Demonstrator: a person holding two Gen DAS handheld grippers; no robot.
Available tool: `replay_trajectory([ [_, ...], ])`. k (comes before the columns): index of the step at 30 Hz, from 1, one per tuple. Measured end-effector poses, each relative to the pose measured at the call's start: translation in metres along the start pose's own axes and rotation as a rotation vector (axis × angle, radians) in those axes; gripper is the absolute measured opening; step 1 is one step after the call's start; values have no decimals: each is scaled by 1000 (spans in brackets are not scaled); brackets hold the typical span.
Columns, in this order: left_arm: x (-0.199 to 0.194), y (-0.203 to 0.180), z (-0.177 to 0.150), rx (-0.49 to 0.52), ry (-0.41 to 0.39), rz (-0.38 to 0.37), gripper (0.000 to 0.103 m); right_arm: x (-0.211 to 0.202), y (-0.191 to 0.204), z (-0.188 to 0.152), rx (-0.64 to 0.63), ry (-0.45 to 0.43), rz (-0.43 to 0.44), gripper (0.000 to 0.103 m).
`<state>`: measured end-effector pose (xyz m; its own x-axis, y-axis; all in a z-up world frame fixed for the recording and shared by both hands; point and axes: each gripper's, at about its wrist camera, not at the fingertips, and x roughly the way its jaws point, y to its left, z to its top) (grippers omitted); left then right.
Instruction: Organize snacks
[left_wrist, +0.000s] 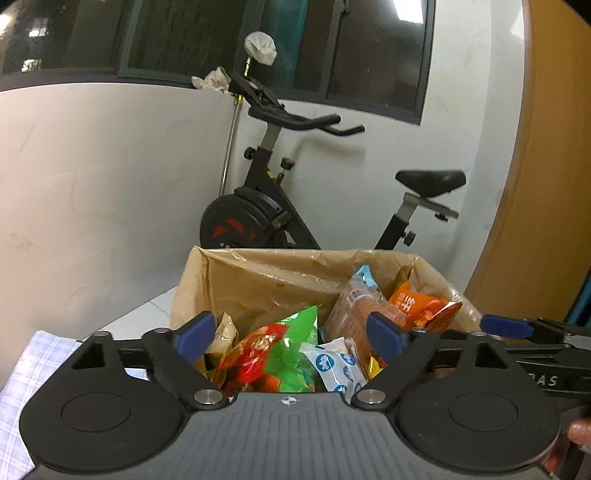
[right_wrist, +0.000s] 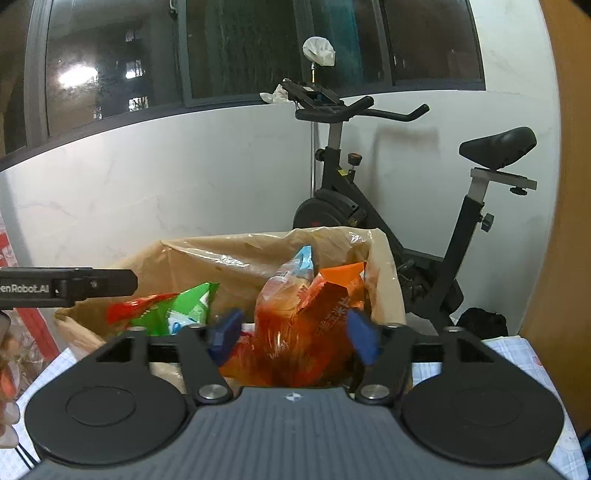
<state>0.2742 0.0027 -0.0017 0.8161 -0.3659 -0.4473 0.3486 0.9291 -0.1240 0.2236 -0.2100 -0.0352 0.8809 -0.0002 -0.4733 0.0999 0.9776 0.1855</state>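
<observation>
A box lined with a tan plastic bag (left_wrist: 280, 258) stands in front of both grippers and holds several snack packets. Inside it lie a red and green packet (left_wrist: 280, 350), a white and blue packet (left_wrist: 334, 365), an orange packet (left_wrist: 417, 306) and a clear pack with a blue top (left_wrist: 356, 299). My left gripper (left_wrist: 291, 338) is open just before the bag's near rim, with nothing pressed between its blue pads. My right gripper (right_wrist: 293, 339) is open too. The orange packet (right_wrist: 332, 295) and the clear pack (right_wrist: 284, 295) show behind its gap, inside the bag (right_wrist: 221, 247), with the pads apart from them.
A black exercise bike (left_wrist: 266, 206) stands against the white wall behind the box. A wooden panel (left_wrist: 546, 184) rises at the right. Checked cloth (left_wrist: 29, 362) covers the surface under the box. A person's finger (left_wrist: 580, 432) shows at the lower right.
</observation>
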Motion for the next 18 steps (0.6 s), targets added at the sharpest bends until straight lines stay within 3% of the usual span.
replay_trajectory([
  [2,-9,1,-1,-6,-7,-14,92,-7,1,4,7,2,-2,93],
  [7,-31,-1,2,2,-22,24,93,-31,6,14,21,-19,4,103],
  [15,-89,-17,9,97,-105,132,96,-86,22,35,-1,-83,25,103],
  [18,-112,-20,11,101,-133,128,96,-110,30,41,-16,-111,3,103],
])
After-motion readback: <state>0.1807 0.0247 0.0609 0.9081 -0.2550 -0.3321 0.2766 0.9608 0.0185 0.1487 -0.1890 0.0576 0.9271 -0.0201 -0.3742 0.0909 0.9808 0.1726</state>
